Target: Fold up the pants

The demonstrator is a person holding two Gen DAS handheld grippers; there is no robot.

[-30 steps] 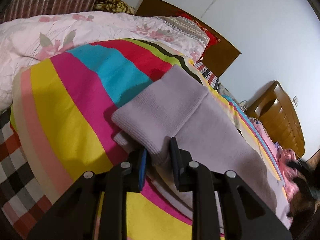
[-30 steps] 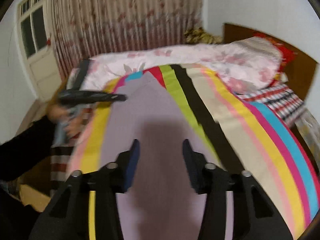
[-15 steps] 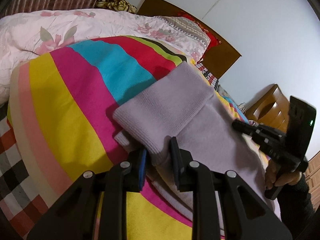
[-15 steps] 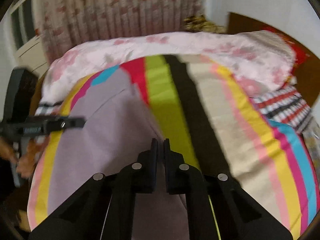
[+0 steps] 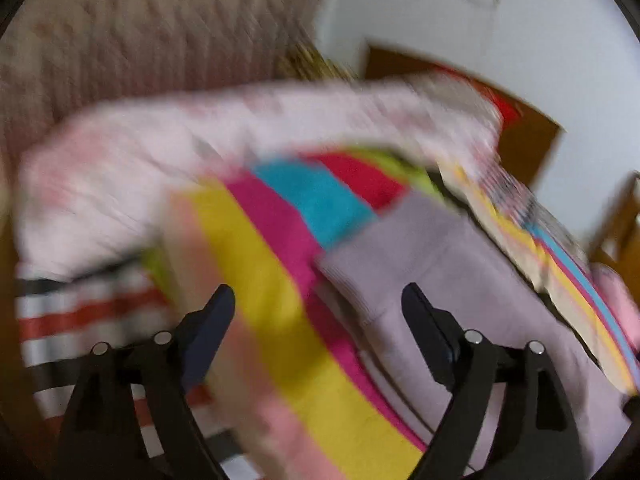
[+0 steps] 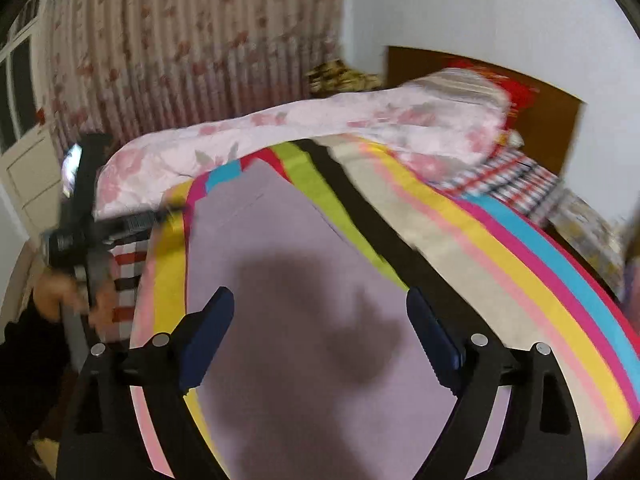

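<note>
Now both grippers gape, holding nothing: left gripper (image 5: 318,306) over the blanket (image 5: 256,280), right gripper (image 6: 320,308) above the pants (image 6: 304,280). The pants lie flat mid-bed, cuff toward 12 o'clock. Risk (left view is blurred): a hasty regrasp pinches blanket too, dragging the fold askew.

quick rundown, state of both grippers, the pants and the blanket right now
left gripper: open, holding nothing
right gripper: open, above the pants
lilac knit pants: lying flat, folded edge visible in the left wrist view
rainbow-striped blanket: spread under the pants
</note>
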